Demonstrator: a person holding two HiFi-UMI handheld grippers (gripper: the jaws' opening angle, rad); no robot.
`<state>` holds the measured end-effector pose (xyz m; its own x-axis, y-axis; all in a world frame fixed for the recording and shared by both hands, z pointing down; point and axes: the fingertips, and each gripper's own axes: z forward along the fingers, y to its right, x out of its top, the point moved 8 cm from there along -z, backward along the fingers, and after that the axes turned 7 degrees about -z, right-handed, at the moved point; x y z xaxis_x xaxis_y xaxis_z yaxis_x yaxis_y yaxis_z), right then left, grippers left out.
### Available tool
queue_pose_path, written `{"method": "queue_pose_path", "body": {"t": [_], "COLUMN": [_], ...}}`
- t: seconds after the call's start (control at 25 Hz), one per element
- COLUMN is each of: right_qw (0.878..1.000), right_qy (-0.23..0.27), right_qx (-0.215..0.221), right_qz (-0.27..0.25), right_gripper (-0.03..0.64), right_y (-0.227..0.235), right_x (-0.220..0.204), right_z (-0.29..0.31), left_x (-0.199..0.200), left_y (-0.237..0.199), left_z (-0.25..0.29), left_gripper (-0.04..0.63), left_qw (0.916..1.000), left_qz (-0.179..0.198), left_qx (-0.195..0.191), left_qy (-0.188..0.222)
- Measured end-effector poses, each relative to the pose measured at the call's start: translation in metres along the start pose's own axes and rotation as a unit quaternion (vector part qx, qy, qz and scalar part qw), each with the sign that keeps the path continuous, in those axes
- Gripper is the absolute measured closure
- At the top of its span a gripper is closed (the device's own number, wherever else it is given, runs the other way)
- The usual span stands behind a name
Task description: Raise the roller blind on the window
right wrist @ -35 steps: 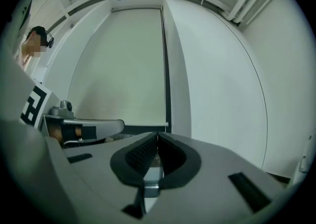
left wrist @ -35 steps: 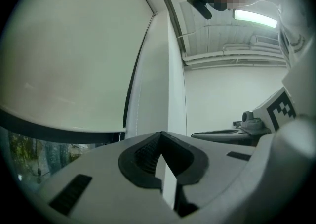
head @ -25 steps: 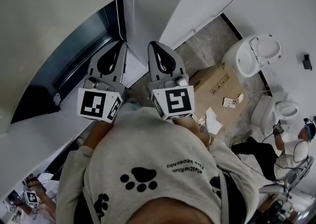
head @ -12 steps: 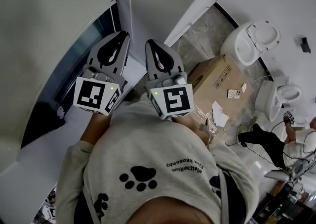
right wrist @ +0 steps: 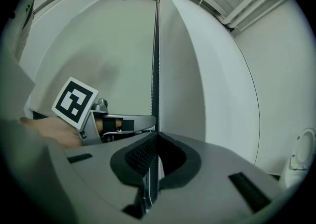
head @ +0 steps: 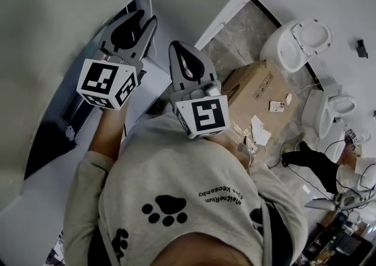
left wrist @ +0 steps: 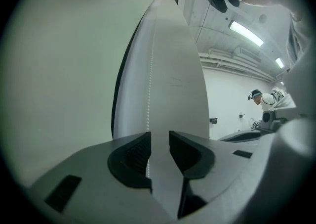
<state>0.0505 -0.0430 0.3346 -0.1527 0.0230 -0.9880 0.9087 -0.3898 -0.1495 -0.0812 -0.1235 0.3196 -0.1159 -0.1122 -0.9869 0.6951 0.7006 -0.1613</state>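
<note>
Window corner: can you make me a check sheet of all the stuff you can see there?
Surface: white sill under the window.
Job's things: blind covers most of the window; chain hangs beside it.
Clutter: box and papers on the floor.
Grippers: left gripper is opening, with the chain in the gap, not pinched; right gripper is shut on the chain lower down.
Cables: one thin lead on the floor by the toilets, hard to make out.
Surroundings: two toilets; another person low on the floor.
</note>
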Motion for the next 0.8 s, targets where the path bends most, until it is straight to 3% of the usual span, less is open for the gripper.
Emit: {"method": "queue_pose_path", "body": {"t": [0.16, 0.4, 0.52, 0.8], "right_qw": [1.0, 1.0, 1.0, 1.0], "right_qy": [-0.005, -0.009, -0.014, 0.001], "right_qx": [0.001, -0.003, 0.0, 0.019], "right_qz": [-0.001, 0.003, -0.001, 0.001], "right_gripper": [0.606, 0.606, 0.606, 0.606], "right_y": [0.0, 0.001, 0.002, 0.007], "right_x": [0.0, 0.002, 0.004, 0.015], "right_z": [0.002, 0.004, 0.006, 0.013], "left_x": [0.005, 0.009, 0.011, 0.011], "left_y": [-0.011, -0.023, -0.025, -0.018], "left_z": [0.018, 0.037, 0.037, 0.028], "left_gripper": [0.479, 0.48, 0.558, 0.586], "left_qw": [0.9997, 0.9995, 0.9995, 0.9981], "left_qz": [0.016, -0.001, 0.001, 0.004], "left_qx": [-0.009, -0.021, -0.025, -0.049], "left_qy": [-0.015, -0.024, -0.021, -0.036]}}
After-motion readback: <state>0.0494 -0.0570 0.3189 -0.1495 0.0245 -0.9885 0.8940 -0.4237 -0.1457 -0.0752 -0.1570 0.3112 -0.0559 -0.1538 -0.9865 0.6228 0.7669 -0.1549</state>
